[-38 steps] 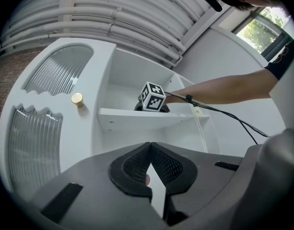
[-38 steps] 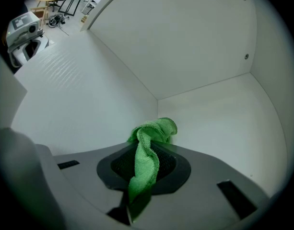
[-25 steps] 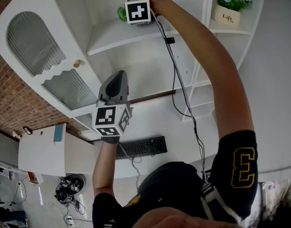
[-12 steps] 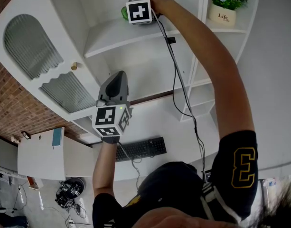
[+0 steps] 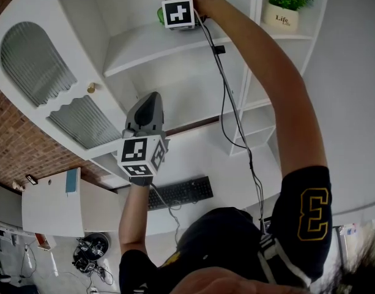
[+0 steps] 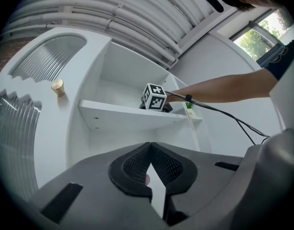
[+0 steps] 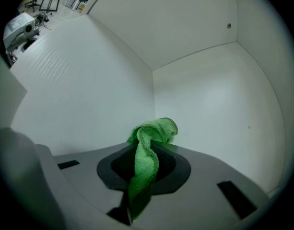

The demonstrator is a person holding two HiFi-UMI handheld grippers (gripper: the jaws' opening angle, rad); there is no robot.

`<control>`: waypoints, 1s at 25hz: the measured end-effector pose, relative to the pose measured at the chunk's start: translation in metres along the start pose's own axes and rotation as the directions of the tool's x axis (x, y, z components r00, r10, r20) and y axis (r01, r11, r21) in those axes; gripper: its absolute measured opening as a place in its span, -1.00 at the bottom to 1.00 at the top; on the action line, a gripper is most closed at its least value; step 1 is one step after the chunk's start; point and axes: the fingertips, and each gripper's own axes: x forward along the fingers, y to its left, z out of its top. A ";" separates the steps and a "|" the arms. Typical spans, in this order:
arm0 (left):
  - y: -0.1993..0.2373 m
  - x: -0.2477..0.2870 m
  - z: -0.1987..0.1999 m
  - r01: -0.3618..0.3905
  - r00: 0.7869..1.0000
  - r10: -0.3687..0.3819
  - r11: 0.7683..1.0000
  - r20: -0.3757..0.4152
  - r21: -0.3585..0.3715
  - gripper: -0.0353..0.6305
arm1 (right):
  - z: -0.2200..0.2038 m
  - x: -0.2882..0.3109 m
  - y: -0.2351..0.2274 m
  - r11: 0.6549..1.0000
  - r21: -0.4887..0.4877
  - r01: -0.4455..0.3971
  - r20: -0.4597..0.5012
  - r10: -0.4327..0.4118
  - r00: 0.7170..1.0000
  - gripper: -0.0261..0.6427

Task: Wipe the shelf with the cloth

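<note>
The green cloth (image 7: 149, 140) is clamped in my right gripper (image 7: 146, 150), bunching up past its jaws inside the white shelf bay. In the head view the right gripper (image 5: 175, 11) is reached up onto the upper shelf (image 5: 138, 45), with a bit of the cloth (image 5: 158, 16) showing at its left. My left gripper (image 5: 152, 100) hangs lower, below that shelf and in front of the cabinet, pointing up. Its jaws (image 6: 150, 146) meet at the tips with nothing between them. From there I see the shelf (image 6: 118, 116) and the right gripper's marker cube (image 6: 155, 97) on it.
A ribbed-glass cabinet door (image 5: 34, 60) with a round knob (image 5: 91, 88) stands open at left. A potted plant (image 5: 281, 5) sits on the narrow side shelf at right. A cable (image 5: 227, 103) hangs from the right gripper. A keyboard (image 5: 180, 192) lies on the desk below.
The cabinet drifts slightly left in the head view. Both grippers keep their places, and the cloth stays held.
</note>
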 end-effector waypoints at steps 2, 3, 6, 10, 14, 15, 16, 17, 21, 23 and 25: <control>0.000 0.000 -0.001 -0.001 1.000 0.001 1.000 0.000 -0.001 -0.84 | 0.001 0.000 -0.002 1.000 -0.003 0.010 0.000 -0.010 1.000 -0.79; -0.001 0.000 -0.001 0.001 1.000 -0.001 1.000 -0.001 -0.003 -0.84 | -0.001 -0.001 -0.004 1.000 -0.003 0.017 -0.008 -0.017 1.000 -0.79; -0.004 0.002 -0.004 0.010 1.000 -0.010 1.000 -0.005 -0.005 -0.84 | -0.008 -0.002 -0.004 1.000 0.003 0.018 -0.029 -0.018 0.999 -0.79; -0.004 0.001 -0.005 0.014 1.000 -0.014 1.000 -0.009 -0.005 -0.84 | -0.008 -0.002 -0.006 1.000 0.003 0.025 -0.032 -0.025 0.999 -0.79; -0.007 0.002 -0.004 0.027 1.000 -0.027 1.000 -0.004 -0.012 -0.84 | -0.012 -0.003 -0.011 0.999 -0.023 0.046 -0.043 -0.047 0.998 -0.79; -0.006 0.002 -0.003 0.027 1.000 -0.027 1.000 -0.003 -0.012 -0.84 | -0.015 -0.003 -0.009 0.999 -0.016 0.042 -0.058 -0.043 0.997 -0.79; -0.005 0.001 -0.003 0.027 1.000 -0.027 1.000 -0.003 -0.012 -0.84 | -0.019 -0.003 -0.008 0.999 -0.006 0.036 -0.079 -0.036 0.996 -0.79; -0.004 0.000 -0.003 0.026 1.000 -0.026 1.000 -0.002 -0.012 -0.84 | -0.022 -0.003 -0.007 0.999 -0.002 0.034 -0.093 -0.034 0.995 -0.79; -0.004 -0.001 -0.005 0.032 0.999 -0.032 0.999 -0.002 -0.019 -0.84 | -0.019 -0.003 -0.012 0.998 -0.029 0.048 -0.088 -0.051 0.995 -0.79; -0.005 -0.001 -0.006 0.035 0.999 -0.035 0.999 -0.006 -0.021 -0.84 | -0.030 -0.004 -0.009 0.999 0.004 0.038 -0.133 -0.037 0.990 -0.79; -0.006 -0.001 -0.007 0.036 0.999 -0.037 0.999 -0.008 -0.024 -0.84 | -0.035 -0.003 -0.010 0.999 0.002 0.040 -0.156 -0.039 0.987 -0.79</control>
